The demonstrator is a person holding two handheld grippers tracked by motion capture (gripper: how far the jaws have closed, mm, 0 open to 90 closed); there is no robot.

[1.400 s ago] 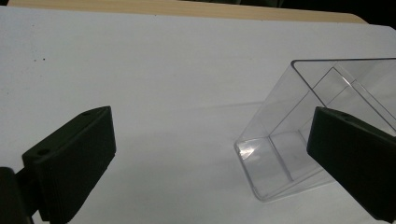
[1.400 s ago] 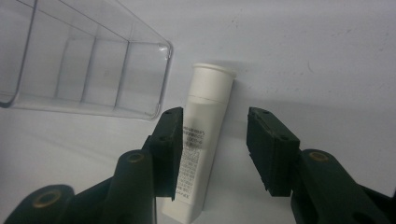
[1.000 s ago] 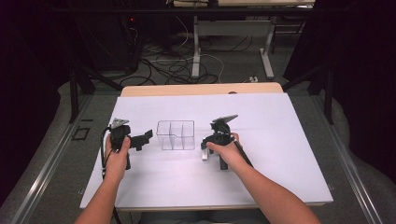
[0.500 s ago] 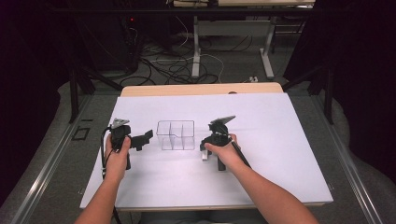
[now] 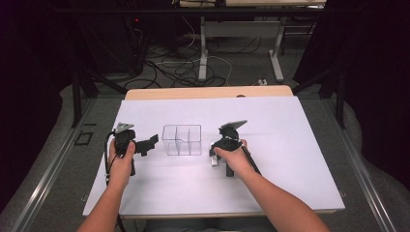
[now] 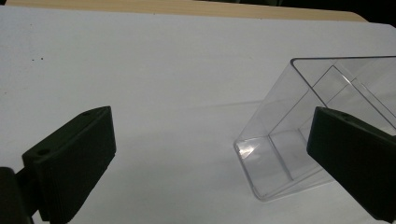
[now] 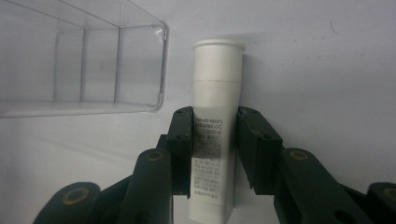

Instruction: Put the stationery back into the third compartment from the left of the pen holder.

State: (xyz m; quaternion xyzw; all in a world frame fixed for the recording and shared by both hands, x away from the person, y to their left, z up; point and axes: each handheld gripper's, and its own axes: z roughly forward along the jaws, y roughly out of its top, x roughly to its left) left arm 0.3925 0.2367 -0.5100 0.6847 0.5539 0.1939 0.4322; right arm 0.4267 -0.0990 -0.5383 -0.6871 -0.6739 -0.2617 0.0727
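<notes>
A clear plastic box [image 5: 182, 139] with inner dividers stands mid-table on the white sheet. My right gripper [image 7: 215, 128] is shut on a white tube [image 7: 216, 116] with small printed text, cap end pointing away, just right of the box [image 7: 84, 60]. In the high view the right gripper [image 5: 218, 153] sits low on the sheet, the white tube [image 5: 213, 161] showing beneath it. My left gripper [image 5: 151, 143] hovers left of the box, pointing at it, jaws wide open with nothing between them. The box's near corner [image 6: 299, 140] lies before the left gripper [image 6: 210, 163].
The white sheet [image 5: 290, 145] covers a wooden table whose far edge [image 5: 208, 92] shows bare. Cables and table legs lie on the floor [image 5: 193, 67] beyond. Metal rails run along both sides of the table.
</notes>
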